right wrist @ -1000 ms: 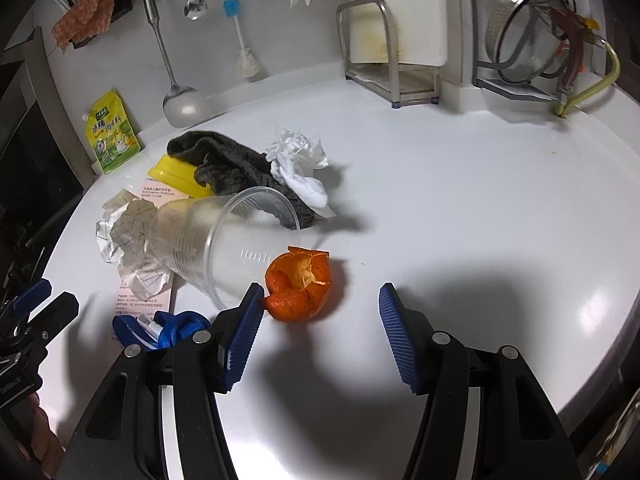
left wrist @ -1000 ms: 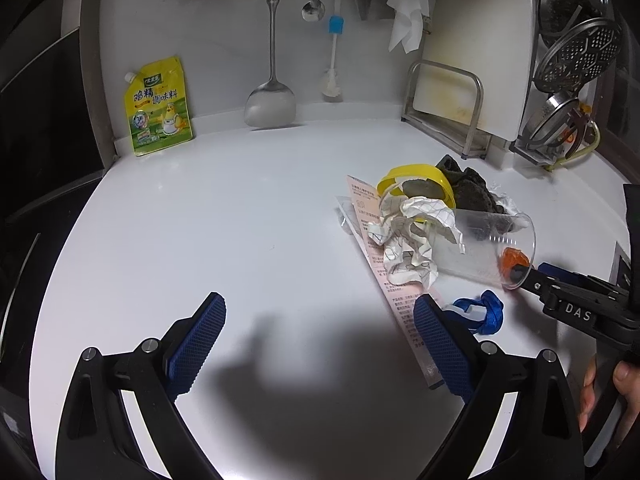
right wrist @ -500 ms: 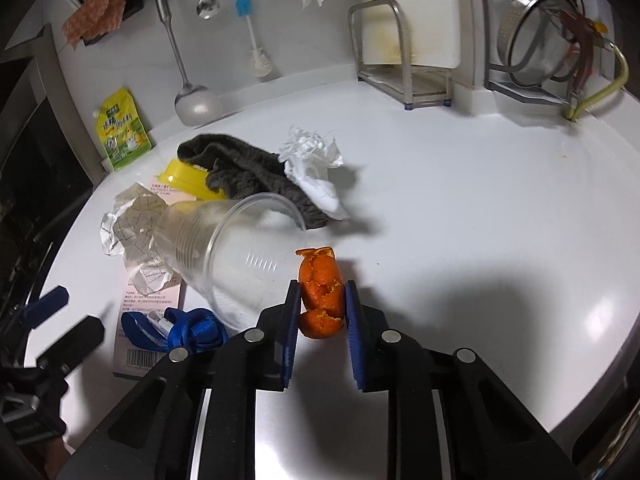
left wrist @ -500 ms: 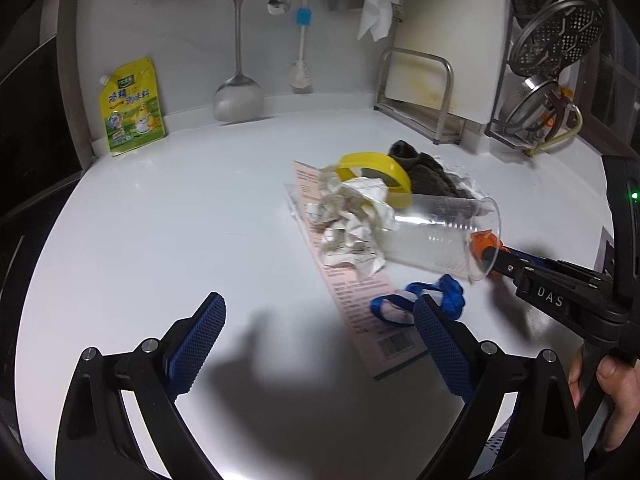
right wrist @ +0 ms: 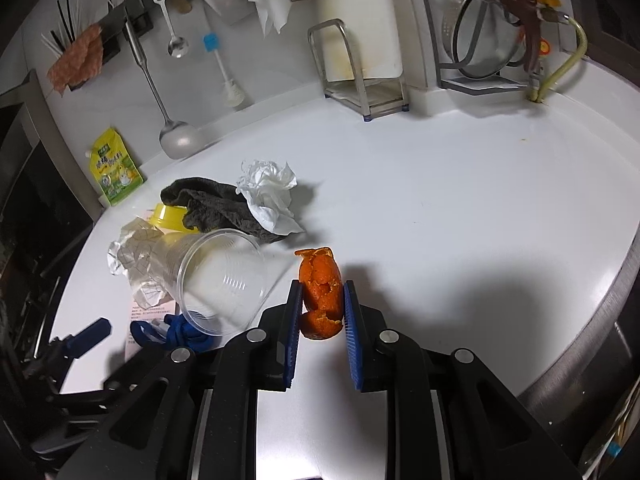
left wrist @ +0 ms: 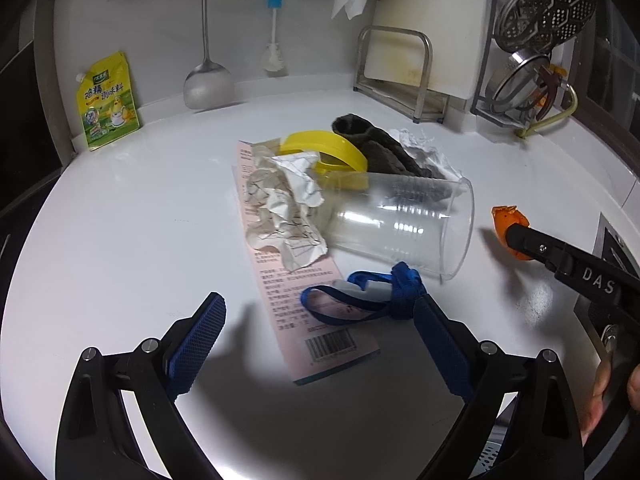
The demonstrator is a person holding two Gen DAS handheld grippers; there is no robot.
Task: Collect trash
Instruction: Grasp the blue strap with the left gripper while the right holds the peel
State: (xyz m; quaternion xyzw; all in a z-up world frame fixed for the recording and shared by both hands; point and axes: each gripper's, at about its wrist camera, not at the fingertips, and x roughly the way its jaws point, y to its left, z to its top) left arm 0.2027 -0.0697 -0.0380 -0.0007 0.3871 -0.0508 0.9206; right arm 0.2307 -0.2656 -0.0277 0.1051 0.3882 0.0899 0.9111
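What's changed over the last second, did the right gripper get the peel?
Yes. The right gripper went from open around the orange peel to shut on it. The left gripper, still open, moved toward the blue strap. The clear cup and crumpled paper lie as before.

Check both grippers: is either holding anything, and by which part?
The right gripper holds the orange peel, pinched by its lower half, top poking out. The left gripper is open and holds nothing.

Dim kitchen light from overhead, soft glare on the white bench (right wrist: 460, 208) toward 3 o'clock, dark shadows pooled under the fingers (left wrist: 440, 344) at 6 o'clock, heavy fisheye bending and vignetted corners, sharp centre focus
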